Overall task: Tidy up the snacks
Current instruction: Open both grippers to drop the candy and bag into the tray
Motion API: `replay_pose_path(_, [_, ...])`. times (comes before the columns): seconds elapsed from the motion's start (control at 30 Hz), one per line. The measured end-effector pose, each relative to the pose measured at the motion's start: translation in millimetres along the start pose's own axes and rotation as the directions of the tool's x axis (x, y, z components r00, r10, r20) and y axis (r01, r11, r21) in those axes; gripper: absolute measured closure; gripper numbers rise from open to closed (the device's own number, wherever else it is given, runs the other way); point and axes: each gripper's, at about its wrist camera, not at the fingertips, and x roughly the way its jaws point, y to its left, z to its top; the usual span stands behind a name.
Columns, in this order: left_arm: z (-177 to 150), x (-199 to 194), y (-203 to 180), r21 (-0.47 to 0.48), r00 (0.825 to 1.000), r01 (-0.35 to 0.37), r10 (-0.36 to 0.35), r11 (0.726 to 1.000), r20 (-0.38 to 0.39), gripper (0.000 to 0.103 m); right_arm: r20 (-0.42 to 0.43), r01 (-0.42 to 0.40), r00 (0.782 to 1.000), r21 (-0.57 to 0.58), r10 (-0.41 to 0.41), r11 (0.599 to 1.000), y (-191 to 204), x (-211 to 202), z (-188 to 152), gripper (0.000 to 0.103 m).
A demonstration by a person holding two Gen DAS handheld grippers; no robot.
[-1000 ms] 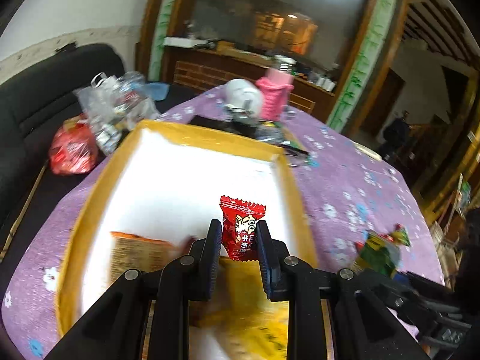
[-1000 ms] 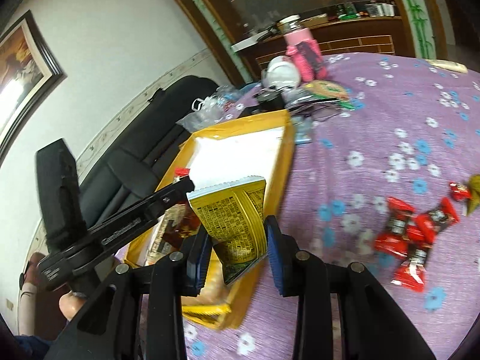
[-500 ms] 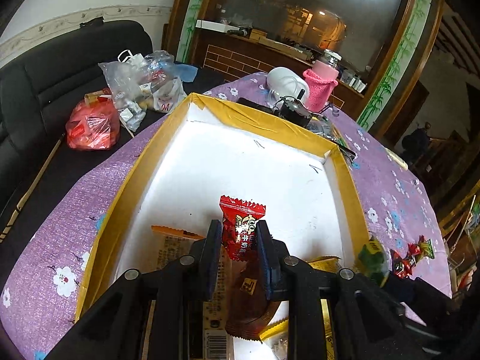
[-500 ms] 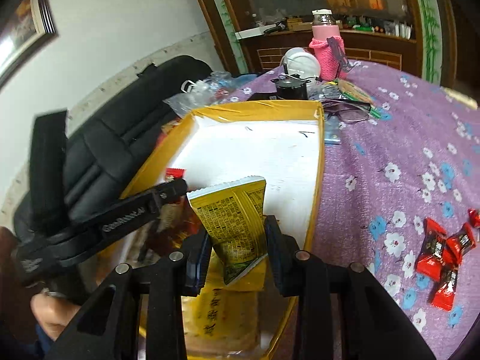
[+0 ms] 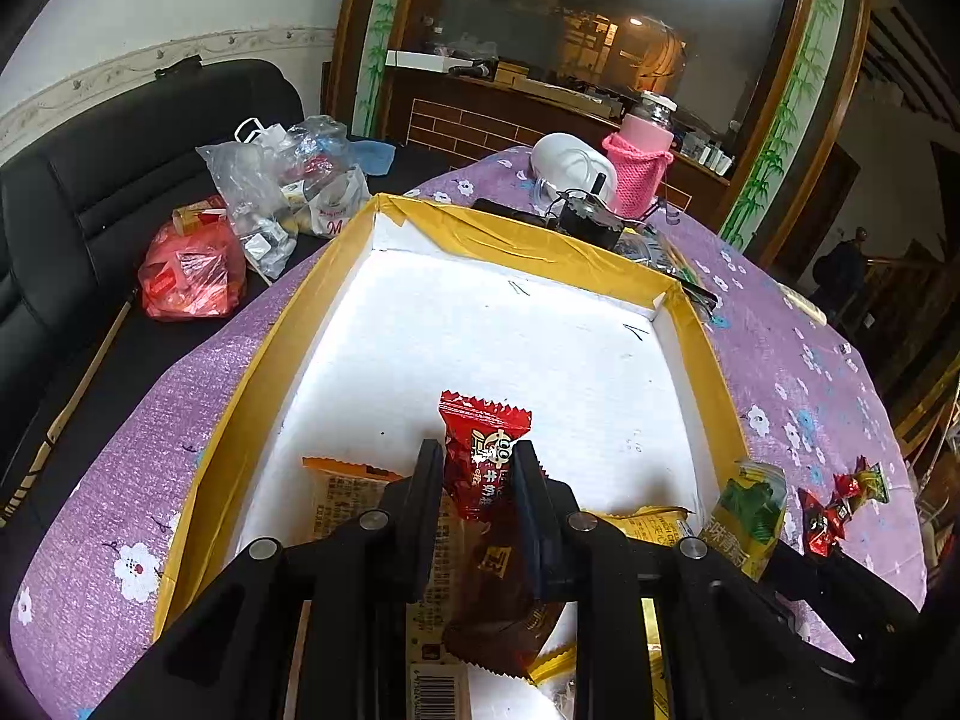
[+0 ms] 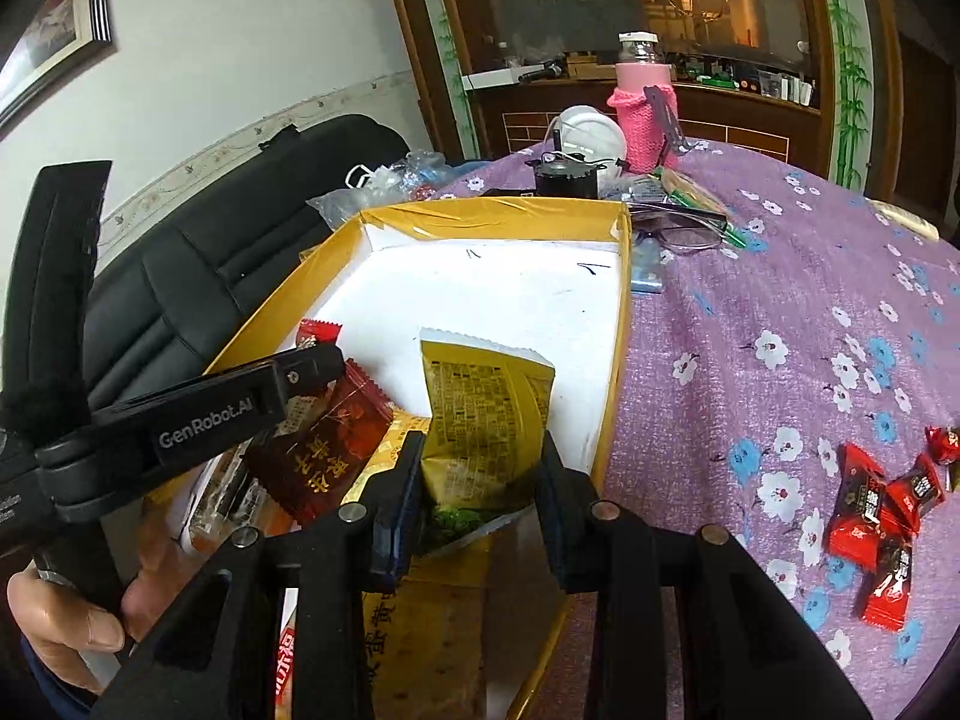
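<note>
Both grippers tilt downward over the near end of the yellow-rimmed box (image 5: 543,249). The left gripper (image 5: 477,483) is clamped on a red candy (image 5: 483,450), upright between its pads and above the box floor. The right gripper (image 6: 480,468) is closed on a yellow snack packet (image 6: 480,414), held just inside the box's right wall. A hand (image 6: 66,618) grasps the left gripper's handle at the lower left of the right wrist view.

Below the grippers, a brown packet (image 6: 324,462) and other wrappers overlap, partly hidden by the fingers, so their number is unclear. Right of the right gripper, loose red candies (image 6: 876,510) lie on the purple tablecloth (image 6: 780,300).

Compared with a second ago, both grippers have come lower over the box, their grips unchanged.
</note>
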Motion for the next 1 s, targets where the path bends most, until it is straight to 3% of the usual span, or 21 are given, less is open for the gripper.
replay_pose_path(0.2, [0.7,0.9,0.6,-0.002,1.000,-0.004,0.004,1.000,-0.005,0.079,0.010,-0.011,1.000,0.000,0.011,1.000,-0.3,-4.6,0.4,0.068])
replay_pose_path(0.43, [0.1,0.6,2.3,-0.012,1.000,0.002,-0.002,1.000,-0.003,0.079,0.050,-0.027,0.998,0.004,0.027,1.000,2.1,-20.1,3.7,0.051])
replay_pose_path(0.57, [-0.3,1.3,3.5,-0.017,1.000,0.004,-0.004,1.000,-0.009,0.077,0.073,-0.036,0.997,0.016,0.035,0.999,2.1,-30.6,7.6,0.049])
replay_pose_path(0.73, [0.6,-1.6,4.4,-0.023,1.000,0.006,-0.006,1.000,0.006,0.054,0.100,-0.052,0.994,0.046,0.047,0.998,-3.4,-47.2,10.6,0.046])
replay_pose_path(0.9, [0.8,-2.1,4.8,-0.028,1.000,0.003,-0.003,1.000,0.009,0.052,0.130,-0.052,0.991,0.071,0.042,0.996,-13.2,-64.8,7.9,0.042])
replay_pose_path(1.0, [1.3,-2.9,5.2,-0.027,1.000,0.011,-0.011,1.000,0.007,0.046,0.144,-0.048,0.989,0.088,0.035,0.995,-21.2,-76.0,5.7,0.041])
